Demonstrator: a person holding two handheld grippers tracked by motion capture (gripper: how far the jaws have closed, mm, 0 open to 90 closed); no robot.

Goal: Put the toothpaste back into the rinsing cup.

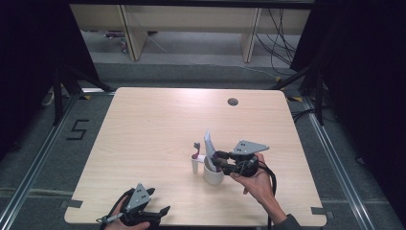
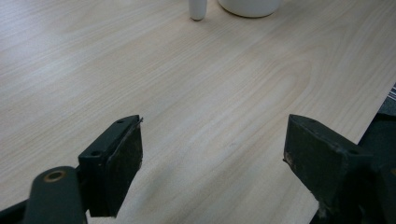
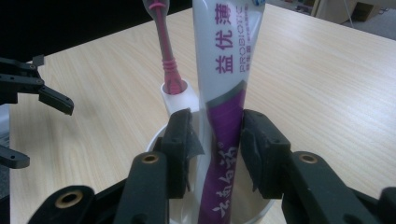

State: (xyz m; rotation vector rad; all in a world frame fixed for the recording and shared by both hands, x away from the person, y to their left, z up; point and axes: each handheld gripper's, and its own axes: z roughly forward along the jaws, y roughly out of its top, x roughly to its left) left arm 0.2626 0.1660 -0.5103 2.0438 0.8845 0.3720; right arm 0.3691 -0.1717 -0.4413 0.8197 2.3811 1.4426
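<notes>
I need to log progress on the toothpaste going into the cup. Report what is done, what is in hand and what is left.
Done: the toothpaste tube stands upright in the white cup, beside the pink toothbrush in its side holder.
In hand: the right gripper straddles the tube with slight gaps at its pads, so it looks released.
Left: probably only withdrawing that gripper. The left gripper rests open near the table edge.

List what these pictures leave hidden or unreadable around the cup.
- Toothpaste tube: foot hidden inside the white cup, right gripper view.
- Toothbrush: head cut off by the top edge, same view.
- Right gripper: pad contact with the tube unclear.
- Tube lettering: too small, high view.
</notes>
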